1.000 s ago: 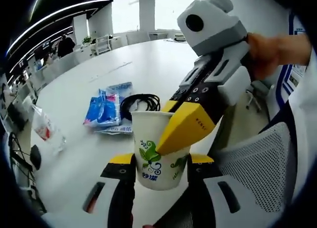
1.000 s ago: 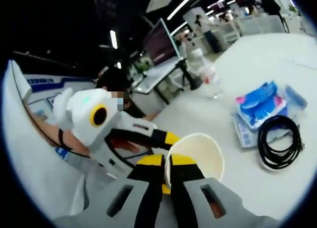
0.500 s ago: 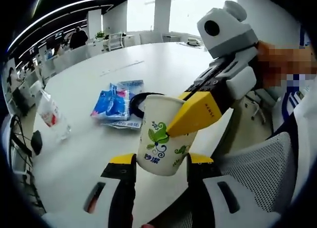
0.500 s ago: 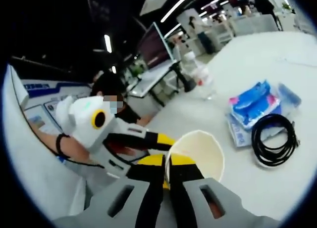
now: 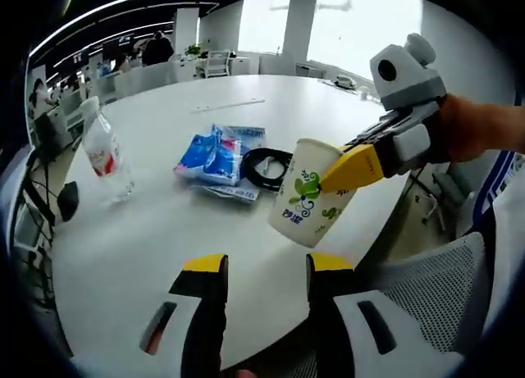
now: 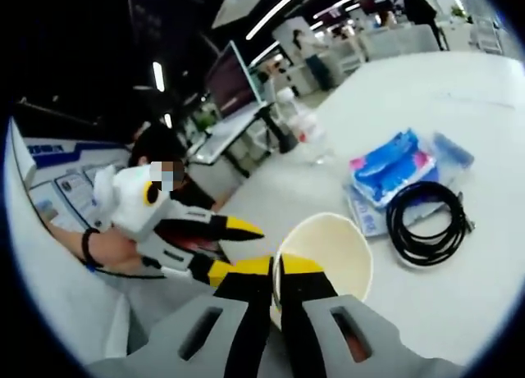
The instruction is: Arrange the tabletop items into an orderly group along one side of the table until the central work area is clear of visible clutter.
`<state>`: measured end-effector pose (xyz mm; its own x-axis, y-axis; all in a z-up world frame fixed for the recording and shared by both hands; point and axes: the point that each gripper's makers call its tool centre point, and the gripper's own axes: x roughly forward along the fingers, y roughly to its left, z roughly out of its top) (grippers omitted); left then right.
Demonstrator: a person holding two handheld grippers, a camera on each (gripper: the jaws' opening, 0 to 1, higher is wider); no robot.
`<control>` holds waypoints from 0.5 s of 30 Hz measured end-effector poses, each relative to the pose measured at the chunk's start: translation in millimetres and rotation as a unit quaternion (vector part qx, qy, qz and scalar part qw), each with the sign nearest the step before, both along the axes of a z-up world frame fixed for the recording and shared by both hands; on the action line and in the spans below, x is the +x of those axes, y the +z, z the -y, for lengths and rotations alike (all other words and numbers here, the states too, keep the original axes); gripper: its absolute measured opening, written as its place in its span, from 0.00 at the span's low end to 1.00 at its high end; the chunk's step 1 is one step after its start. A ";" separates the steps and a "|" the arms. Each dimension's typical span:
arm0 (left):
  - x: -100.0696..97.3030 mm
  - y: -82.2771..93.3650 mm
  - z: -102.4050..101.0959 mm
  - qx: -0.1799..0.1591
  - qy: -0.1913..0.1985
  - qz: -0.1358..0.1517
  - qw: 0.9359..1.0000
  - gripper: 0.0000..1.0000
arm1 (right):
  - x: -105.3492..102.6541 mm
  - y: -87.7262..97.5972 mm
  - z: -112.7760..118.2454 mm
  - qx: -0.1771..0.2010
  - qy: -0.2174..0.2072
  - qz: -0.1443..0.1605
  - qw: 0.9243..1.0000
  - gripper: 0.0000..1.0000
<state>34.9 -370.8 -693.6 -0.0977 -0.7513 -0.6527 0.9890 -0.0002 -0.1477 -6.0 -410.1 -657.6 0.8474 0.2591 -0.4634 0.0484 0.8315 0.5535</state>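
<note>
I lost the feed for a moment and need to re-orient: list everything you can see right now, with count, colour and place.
paper cup: 1, cream with green leaf print, held tilted above the table by its rim
tissue packs: a small stack, blue and white, mid-table
cable: 1, black, coiled, beside the tissue packs
water bottle: 1, clear with red label, upright, apart from the packs
table: 1, white, large
mesh chair: 1, white, at the table edge
right gripper: yellow tips, clamped on the cup rim
left gripper: yellow tips, open, holding nothing
</note>
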 end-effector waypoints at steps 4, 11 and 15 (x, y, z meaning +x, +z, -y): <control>9.8 1.3 -2.8 -0.003 0.020 0.000 1.000 0.37 | 0.6 -4.8 1.8 0.004 -0.010 -0.005 1.000 0.00; 19.3 1.7 -7.3 -0.009 0.049 -0.012 0.999 0.36 | 2.2 -10.3 -7.6 0.008 0.003 -0.014 1.000 0.00; 20.2 0.8 -10.2 -0.011 0.062 -0.023 0.998 0.36 | 5.2 -10.1 -9.1 0.007 0.009 -0.014 1.000 0.00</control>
<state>55.1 -360.6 -692.8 -0.0331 -0.7732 -0.6333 0.9739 0.1173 -0.1942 -0.8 -401.0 -667.7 0.8293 0.2817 -0.4826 0.0483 0.8242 0.5642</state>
